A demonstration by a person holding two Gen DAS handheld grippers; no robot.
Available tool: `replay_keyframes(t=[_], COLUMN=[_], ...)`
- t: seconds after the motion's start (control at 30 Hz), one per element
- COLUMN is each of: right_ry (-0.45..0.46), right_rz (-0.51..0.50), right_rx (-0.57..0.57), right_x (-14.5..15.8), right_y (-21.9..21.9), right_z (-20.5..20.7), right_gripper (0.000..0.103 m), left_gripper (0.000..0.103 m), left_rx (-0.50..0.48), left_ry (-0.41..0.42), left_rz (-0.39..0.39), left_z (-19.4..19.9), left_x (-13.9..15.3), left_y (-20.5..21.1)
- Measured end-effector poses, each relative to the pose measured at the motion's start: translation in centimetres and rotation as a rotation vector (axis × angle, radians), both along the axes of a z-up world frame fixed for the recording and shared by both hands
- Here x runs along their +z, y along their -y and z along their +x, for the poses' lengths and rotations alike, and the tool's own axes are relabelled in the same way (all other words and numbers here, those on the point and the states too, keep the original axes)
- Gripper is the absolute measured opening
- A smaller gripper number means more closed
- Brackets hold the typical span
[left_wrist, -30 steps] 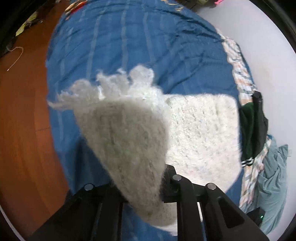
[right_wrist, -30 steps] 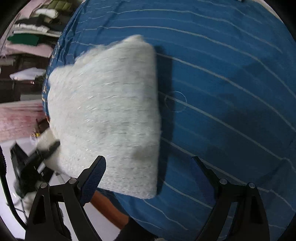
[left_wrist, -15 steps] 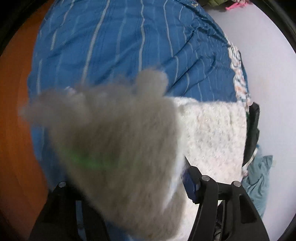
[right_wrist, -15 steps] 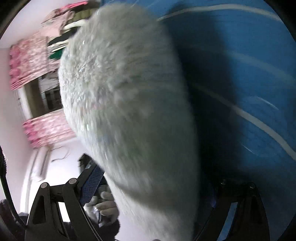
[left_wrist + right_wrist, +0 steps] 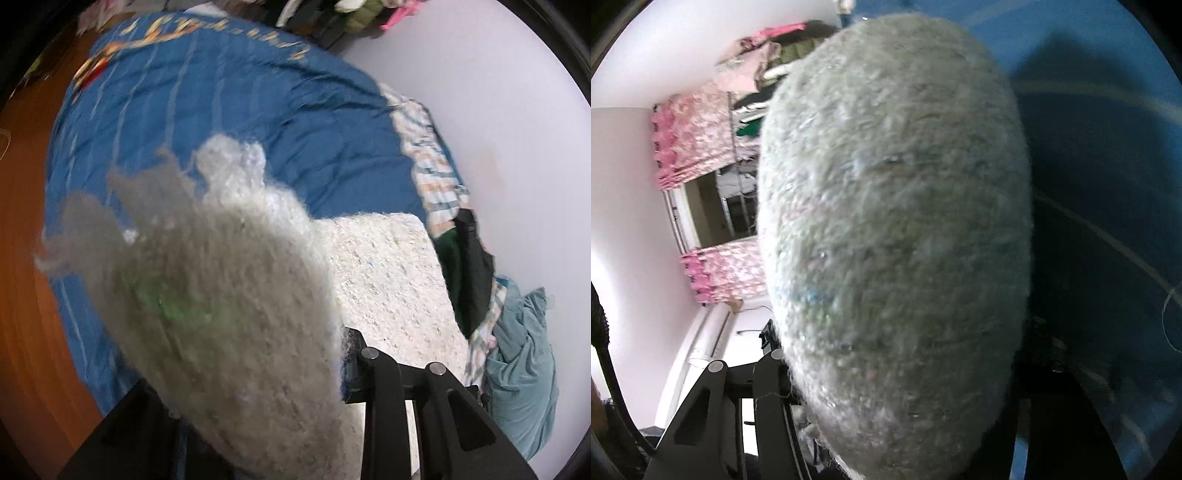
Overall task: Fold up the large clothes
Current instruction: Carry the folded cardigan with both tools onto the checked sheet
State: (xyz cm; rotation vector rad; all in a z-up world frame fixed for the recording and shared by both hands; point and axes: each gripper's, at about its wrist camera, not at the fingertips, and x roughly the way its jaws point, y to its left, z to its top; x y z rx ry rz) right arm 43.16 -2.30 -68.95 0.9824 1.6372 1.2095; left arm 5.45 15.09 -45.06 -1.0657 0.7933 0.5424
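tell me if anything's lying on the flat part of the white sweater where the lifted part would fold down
Nothing visible does. The flat part of the white sweater lies bare on the blue bedspread. The dark green garment sits beside its right edge, not on it. The left gripper holds the lifted part.

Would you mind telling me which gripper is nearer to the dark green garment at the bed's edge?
Left. The left gripper holds the white knit with the dark green garment just ahead to its right. The right gripper view shows no such garment.
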Motion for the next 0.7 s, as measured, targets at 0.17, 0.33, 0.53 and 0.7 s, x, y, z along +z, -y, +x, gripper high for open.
replay_keyframes(t=[0.17,0.33,0.53,0.7], right_ry=[0.065,0.131,0.240,0.286], right_rz=[0.034,0.057,0.054,0.022], right_rx=[-0.041,-0.103,-0.220,-0.311], right_x=[5.5,12.3,19.2,19.5], right_y=[0.7,2.2,5.9,10.0], right_z=[3.8,10.8,23.7,35.0], right_gripper=[0.060,0.060,0.060,0.060], left_gripper=[0.025,0.025,0.025,0.025], left_rx=[-0.057,-0.131,-0.245,-0.348], left_ry=[0.048,0.141,0.244,0.280], left_rz=[0.038,0.057,0.047,0.052], left_z=[5.1,16.1,34.2,47.8], left_x=[5.2,11.2,14.3,12.3], left_y=[-0.2,-0.5,0.3,2.6])
